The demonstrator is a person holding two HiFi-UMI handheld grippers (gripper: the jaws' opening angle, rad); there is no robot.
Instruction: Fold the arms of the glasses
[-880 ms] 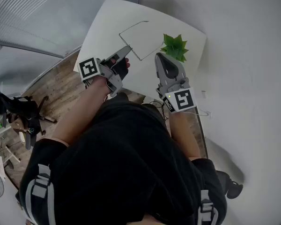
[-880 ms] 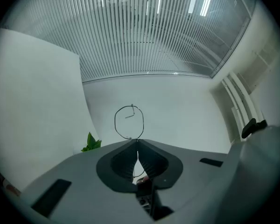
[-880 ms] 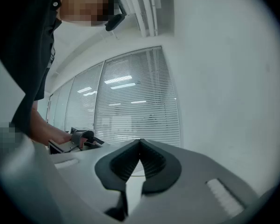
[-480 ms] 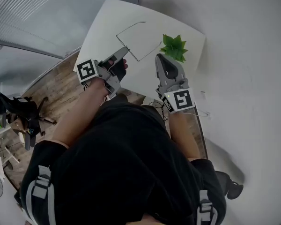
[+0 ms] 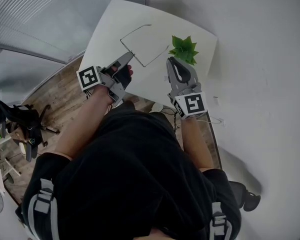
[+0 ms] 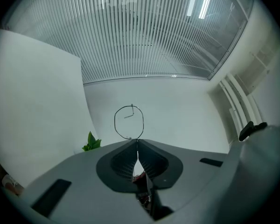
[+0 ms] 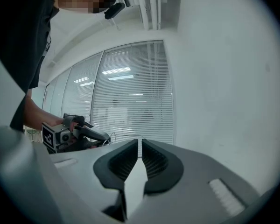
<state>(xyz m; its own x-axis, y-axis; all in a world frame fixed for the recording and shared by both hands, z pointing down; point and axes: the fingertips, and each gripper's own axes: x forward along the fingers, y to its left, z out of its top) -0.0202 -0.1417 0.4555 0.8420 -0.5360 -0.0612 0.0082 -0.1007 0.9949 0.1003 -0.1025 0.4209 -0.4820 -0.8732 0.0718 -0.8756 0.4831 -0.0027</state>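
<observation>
The glasses (image 5: 135, 31) are a thin wire frame held over the white table (image 5: 110, 19). My left gripper (image 5: 131, 54) is shut on the frame's near edge. In the left gripper view one round rim (image 6: 115, 122) stands just above the closed left gripper (image 6: 137, 141), pinched at its bottom. My right gripper (image 5: 170, 60) hovers to the right of the glasses, beside the green plant (image 5: 185, 49), apart from the frame. In the right gripper view the right gripper (image 7: 140, 142) shows only a narrow slit between its jaws, with nothing in it.
The small green plant (image 6: 91, 143) stands at the table's right side near a white wall. Slatted blinds fill the far side. Left of the table, a dark chair base and clutter (image 5: 25, 124) sit on the wooden floor. The table's front edge lies close to the person's body.
My left gripper has drifted left and slightly toward me, carrying the glasses with it. The right gripper has stayed in place.
</observation>
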